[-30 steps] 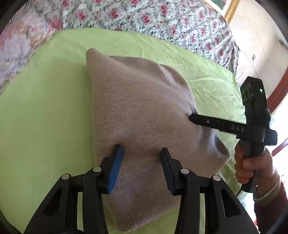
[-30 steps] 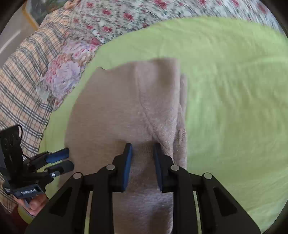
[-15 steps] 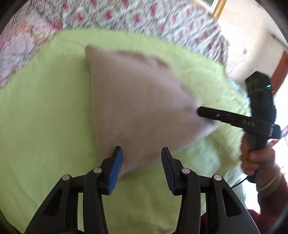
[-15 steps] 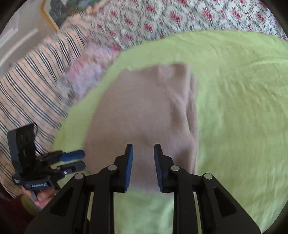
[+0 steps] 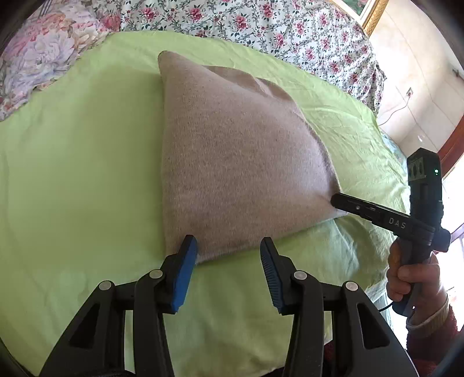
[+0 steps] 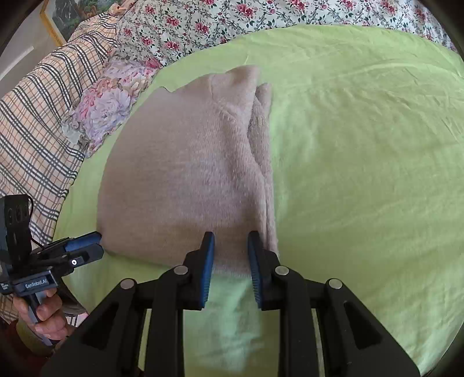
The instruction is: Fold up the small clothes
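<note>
Folded beige fuzzy knit garment lies flat on lime-green bedsheet, its near edge just ahead of both tongs. Left gripper open, jaws have just been widening; garment's near edge sits between the blue pads, unpinched. Right gripper narrowly open, near hem between its pads, not clamped. Readable: "DAS" on right gripper, "GenRobot.AI" on left. Floral quilt beyond, plaid blanket left.
</note>
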Action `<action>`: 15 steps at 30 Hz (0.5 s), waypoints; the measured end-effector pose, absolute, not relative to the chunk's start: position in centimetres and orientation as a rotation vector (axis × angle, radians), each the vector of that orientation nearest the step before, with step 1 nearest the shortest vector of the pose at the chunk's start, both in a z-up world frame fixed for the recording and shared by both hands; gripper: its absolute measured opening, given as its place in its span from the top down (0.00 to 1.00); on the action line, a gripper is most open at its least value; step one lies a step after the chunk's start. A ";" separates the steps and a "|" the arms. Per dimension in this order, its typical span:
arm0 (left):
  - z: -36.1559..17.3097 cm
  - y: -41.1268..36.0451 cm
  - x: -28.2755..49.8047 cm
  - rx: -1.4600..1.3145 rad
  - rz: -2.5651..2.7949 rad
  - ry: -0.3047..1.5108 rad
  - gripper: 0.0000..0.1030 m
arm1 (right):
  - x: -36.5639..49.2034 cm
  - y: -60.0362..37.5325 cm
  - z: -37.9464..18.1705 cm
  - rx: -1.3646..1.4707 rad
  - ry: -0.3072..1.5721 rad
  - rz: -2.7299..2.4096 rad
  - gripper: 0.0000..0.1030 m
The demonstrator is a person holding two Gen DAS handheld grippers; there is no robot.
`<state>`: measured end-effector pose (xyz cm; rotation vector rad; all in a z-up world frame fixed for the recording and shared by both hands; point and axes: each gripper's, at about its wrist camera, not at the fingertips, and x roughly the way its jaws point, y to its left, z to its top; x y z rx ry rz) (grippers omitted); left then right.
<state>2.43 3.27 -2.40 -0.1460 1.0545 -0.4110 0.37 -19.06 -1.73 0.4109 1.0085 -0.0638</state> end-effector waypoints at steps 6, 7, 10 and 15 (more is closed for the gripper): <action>-1.1 4.4 0.9 -0.127 -0.358 1.049 0.49 | -1.6 -18.7 -0.6 0.415 1.022 -0.083 0.75; -0.8 4.6 0.7 -0.113 -0.339 1.042 0.45 | -2.0 -18.5 -0.3 0.407 1.028 -0.090 0.75; -0.1 5.1 0.3 -0.074 -0.284 1.030 0.43 | -3.1 -18.0 0.4 0.392 1.028 -0.093 0.72; 0.9 5.8 0.3 -0.063 -0.230 1.023 0.35 | -4.1 -17.4 1.9 0.384 0.995 -0.090 0.65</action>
